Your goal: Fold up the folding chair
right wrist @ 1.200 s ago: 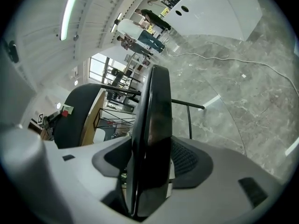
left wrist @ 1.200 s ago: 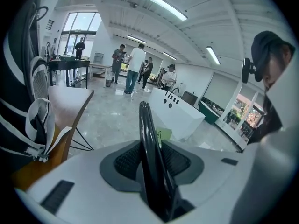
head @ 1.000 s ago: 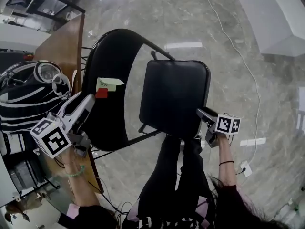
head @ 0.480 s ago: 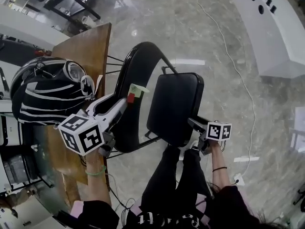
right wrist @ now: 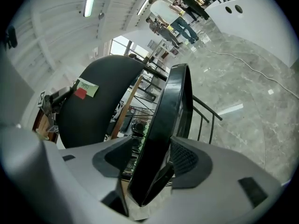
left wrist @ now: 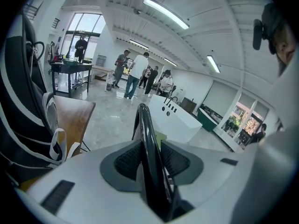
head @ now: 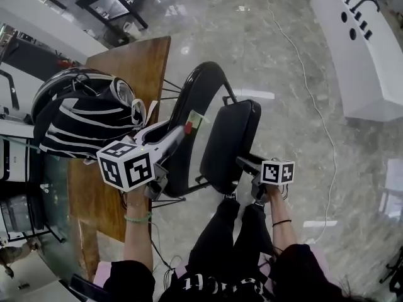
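**A:** Black steel-tube folding chair point(head: 228, 145) with padded panels. Where is it standing?

**B:** On the grey marbled floor point(head: 289, 74), just beside the brown wooden counter point(head: 135, 61) and right in front of the person's legs. Its flat padded seat point(right wrist: 170, 108) is tipped up steeply towards the rounded backrest point(right wrist: 100, 104), with a gap between the two.

**A:** What is the left gripper point(head: 180, 133) doing?

**B:** It sits at the top rim of the backrest. In the left gripper view the dark rim runs straight between its fingers point(left wrist: 125, 160). They are clamped on it, one pad on each side, and have just tightened a little.

**A:** And the right gripper point(head: 243, 163)?

**B:** It has the front edge of the seat. The seat stands edge-on between its fingers point(right wrist: 188, 158), which are spread wide and pressed against the two faces of the padding.

**A:** Anything else close by?

**B:** A small green paper note point(head: 196, 118) and a red one point(head: 187, 128) are stuck on the backrest, right by the left fingertips. A black bag with white stripes point(head: 82, 118) lies on the counter, near the left gripper's marker cube.
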Demonstrator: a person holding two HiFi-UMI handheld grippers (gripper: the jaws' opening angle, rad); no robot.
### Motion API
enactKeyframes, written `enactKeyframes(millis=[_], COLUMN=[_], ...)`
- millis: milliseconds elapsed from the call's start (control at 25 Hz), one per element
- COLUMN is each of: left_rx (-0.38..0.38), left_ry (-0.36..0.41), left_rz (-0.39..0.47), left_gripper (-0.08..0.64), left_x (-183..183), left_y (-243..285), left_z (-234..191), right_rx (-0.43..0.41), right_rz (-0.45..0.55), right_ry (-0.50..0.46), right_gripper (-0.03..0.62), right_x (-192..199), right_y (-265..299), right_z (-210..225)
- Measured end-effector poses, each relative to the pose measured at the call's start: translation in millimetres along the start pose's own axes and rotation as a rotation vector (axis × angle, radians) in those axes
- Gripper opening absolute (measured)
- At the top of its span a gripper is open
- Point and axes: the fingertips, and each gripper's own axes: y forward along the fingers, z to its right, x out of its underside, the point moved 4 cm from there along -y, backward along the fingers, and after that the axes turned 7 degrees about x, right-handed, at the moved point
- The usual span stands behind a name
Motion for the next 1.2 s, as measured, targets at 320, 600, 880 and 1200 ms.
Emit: enactKeyframes(millis=[320, 600, 880, 1200], left_rx=[-0.032, 0.056, 0.107, 0.061], left_ry=[0.018, -0.107, -0.146, -0.119], left_rz=[-0.012, 0.054, 0.073, 0.058], left_gripper=[0.127, 0.121, 0.118, 0.118], left_x=[-12, -20, -25, -27], left_y=[-15, -36, -40, -48], left_z=[-7, -44, -50, -69], right_rx=[-0.068, -0.113, -0.133, -0.165], right_rz=[-0.035, -0.058, -0.094, -0.130], right_ry=[-0.045, -0.051, -0.085, -0.064], right_gripper=[0.268, 0.268, 0.268, 0.268], right_x=[-17, -26, -34, -38], right_y=[42, 78, 116, 140], right_z=[-66, -105, -137, -152])
